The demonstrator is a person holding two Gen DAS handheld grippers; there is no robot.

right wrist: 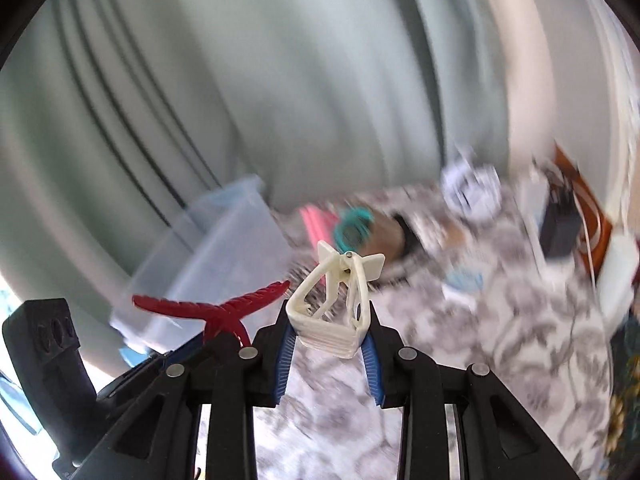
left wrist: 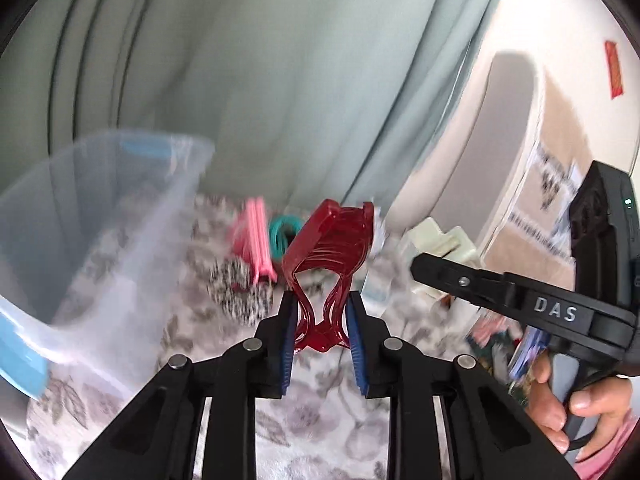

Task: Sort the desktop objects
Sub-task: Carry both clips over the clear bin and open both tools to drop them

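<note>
"DAS" is printed in white on the right claw's point(left wrist: 416, 270) arm, readable only in the left view, which also shows the hand point(left wrist: 576, 404) on its handle. The left claw point(left wrist: 322, 320) is closed on a red clip point(left wrist: 332, 240), held above the floral desk point(left wrist: 320, 420). The right claw point(right wrist: 330, 330) pinches a white clip point(right wrist: 340, 304). A clear bin point(left wrist: 100, 220) stands left. Only the right view shows a black box point(right wrist: 560, 232) far right.

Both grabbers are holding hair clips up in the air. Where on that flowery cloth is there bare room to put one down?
Bare cloth lies near both grippers, and between the clear bin and the speckled thing. Farther back it is crowded: pink sticks, teal bands, papers and boxes on the right. The bin looks mostly empty.
</note>
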